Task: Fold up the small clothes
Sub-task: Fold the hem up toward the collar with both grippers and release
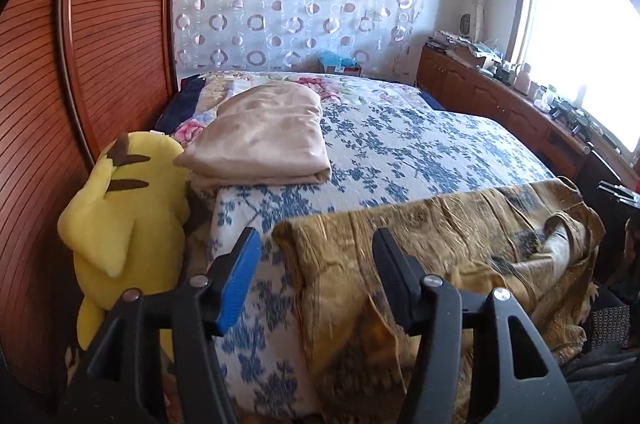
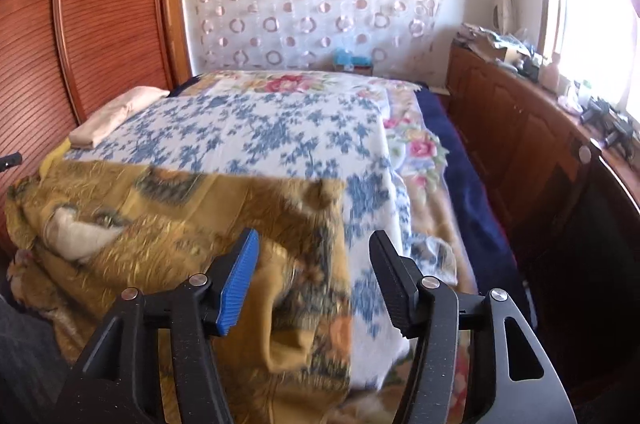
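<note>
A mustard-gold patterned garment [image 1: 440,236] lies spread across the near edge of the bed [image 1: 420,152], partly hanging over that edge, its surface crinkled and one end bunched toward the bed's near right corner in the left wrist view. The left gripper [image 1: 316,276] hovers above the garment's left hem with its jaws wide apart, holding nothing. The right gripper [image 2: 314,276] hovers over the garment's other end, jaws equally wide and empty; the cloth under it is blurred, so I cannot tell whether a finger touches it.

The step in hand looks like taking hold of the two near corners to start a fold. To do it well, each gripper should come down on a hem corner rather than mid-cloth, pinching one layer only, so the blue-and-white floral bedspread [image 2: 248,128] beneath is not caught as well. Pulling the two ends gently apart first would likely flatten the bunched end before folding away from the edge. A folded beige cloth [image 1: 260,140] rests near the bed's far left side, beside a yellow plush toy [image 1: 124,216], well clear of the work.
</note>
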Demonstrator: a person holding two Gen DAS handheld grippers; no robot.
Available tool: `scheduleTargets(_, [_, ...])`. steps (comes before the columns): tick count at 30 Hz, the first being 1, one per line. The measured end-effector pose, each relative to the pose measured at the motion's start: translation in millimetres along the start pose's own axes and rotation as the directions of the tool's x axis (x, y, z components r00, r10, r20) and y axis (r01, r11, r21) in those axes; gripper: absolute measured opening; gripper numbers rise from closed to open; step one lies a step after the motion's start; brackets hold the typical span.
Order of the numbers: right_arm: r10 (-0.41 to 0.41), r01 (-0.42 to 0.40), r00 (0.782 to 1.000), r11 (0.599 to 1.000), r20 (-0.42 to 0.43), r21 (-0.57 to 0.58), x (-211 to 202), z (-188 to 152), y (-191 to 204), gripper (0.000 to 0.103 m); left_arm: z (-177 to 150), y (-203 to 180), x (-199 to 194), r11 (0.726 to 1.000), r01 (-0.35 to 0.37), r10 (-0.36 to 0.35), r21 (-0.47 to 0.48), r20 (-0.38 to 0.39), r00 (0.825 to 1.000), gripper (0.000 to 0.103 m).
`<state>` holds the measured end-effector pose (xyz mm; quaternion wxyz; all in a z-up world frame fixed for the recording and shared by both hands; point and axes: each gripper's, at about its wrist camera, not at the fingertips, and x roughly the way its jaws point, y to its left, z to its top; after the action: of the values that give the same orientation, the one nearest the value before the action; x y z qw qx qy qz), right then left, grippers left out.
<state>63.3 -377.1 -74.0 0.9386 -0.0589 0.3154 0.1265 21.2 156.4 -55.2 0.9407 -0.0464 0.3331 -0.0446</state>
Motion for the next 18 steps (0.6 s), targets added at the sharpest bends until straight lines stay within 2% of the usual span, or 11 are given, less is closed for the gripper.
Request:
scheduleTargets(6, [0.034,-0.034,0.999,0.999,-0.024,-0.008,43,20,0,0.060,12,8,41,1.000,-0.001,0.000,-0.019,-0.071,0.997,0.057])
scheduleTargets(8, [0.056,-0.056,0.996,0.998,-0.066,-0.004,63,24,-1,0.064,13,9,57,1.000,-0.023,0.023,-0.002,-0.108,0.994,0.057])
scheduleTargets(12, [0.008,-0.012,0.990,0.999,-0.137,-0.034,99,24,-3,0.065,12,14,80,1.000,-0.027,0.027,0.003,-0.161,0.987,0.057])
scheduleTargets(18, [0.044,-0.043,0.983,0.999,-0.180,0.006,118,22,-14,0.065,6,22,96,0.999,-0.041,0.036,-0.018,-0.217,0.976,0.057])
